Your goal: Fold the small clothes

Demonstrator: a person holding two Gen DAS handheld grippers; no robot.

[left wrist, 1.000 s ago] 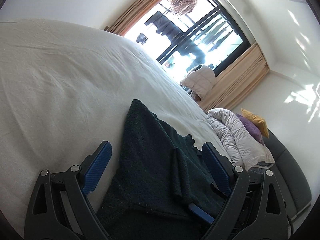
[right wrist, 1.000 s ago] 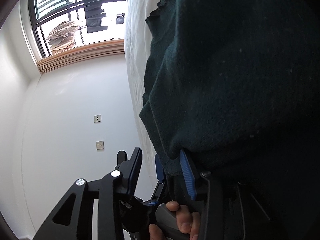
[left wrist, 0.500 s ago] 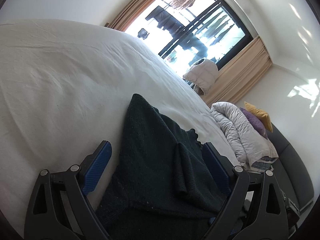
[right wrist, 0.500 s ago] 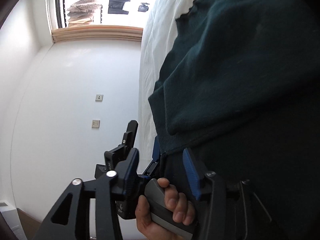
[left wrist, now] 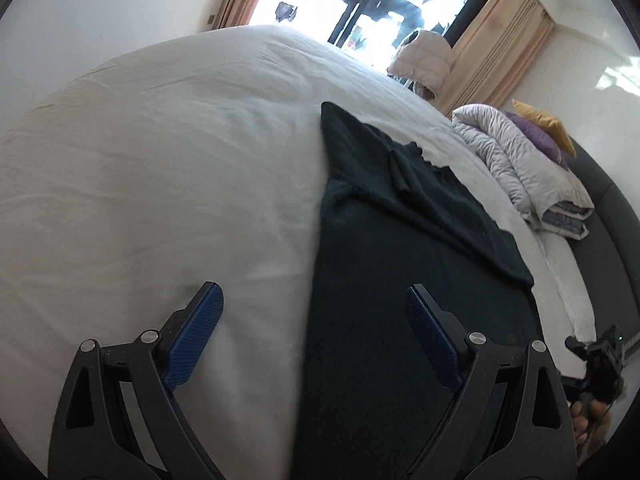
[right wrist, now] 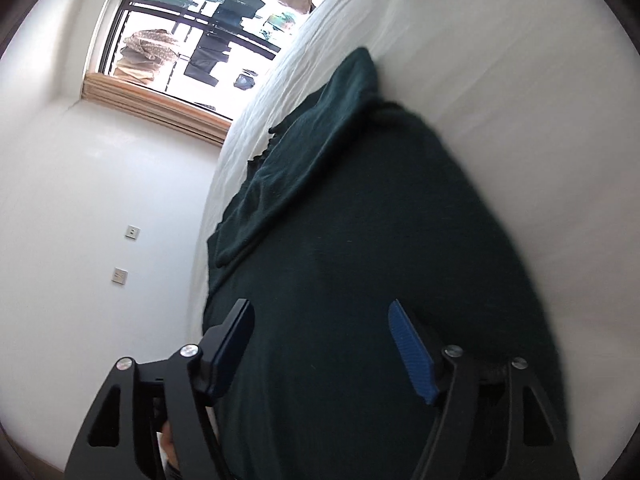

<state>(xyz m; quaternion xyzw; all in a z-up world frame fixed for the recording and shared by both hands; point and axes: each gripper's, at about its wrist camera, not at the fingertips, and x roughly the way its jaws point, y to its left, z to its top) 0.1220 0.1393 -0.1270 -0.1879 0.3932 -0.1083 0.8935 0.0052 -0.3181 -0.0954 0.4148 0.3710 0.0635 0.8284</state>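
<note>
A dark green knitted garment (left wrist: 400,280) lies spread on the white bed sheet (left wrist: 160,160), one sleeve folded across its body. My left gripper (left wrist: 314,304) hovers open over the garment's left edge, its blue pads (left wrist: 196,332) wide apart with nothing pinched between them. In the right wrist view the same garment (right wrist: 360,260) fills the middle. My right gripper (right wrist: 320,320) is above it, its jaws opening, the blue pads (right wrist: 412,352) clear of the cloth. The right gripper's body (left wrist: 600,356) and a hand show at the left view's lower right edge.
A folded grey quilt (left wrist: 516,168) with purple and yellow pillows (left wrist: 540,128) sits at the bed's far right by a dark headboard (left wrist: 608,216). A window (right wrist: 192,40) with hanging laundry lies beyond the bed. A white wall (right wrist: 100,200) with two switch plates is left.
Both grippers pulled back from the garment and rolled. The right gripper let go of the garment's edge and its jaws spread. More of the white sheet shows under the left gripper.
</note>
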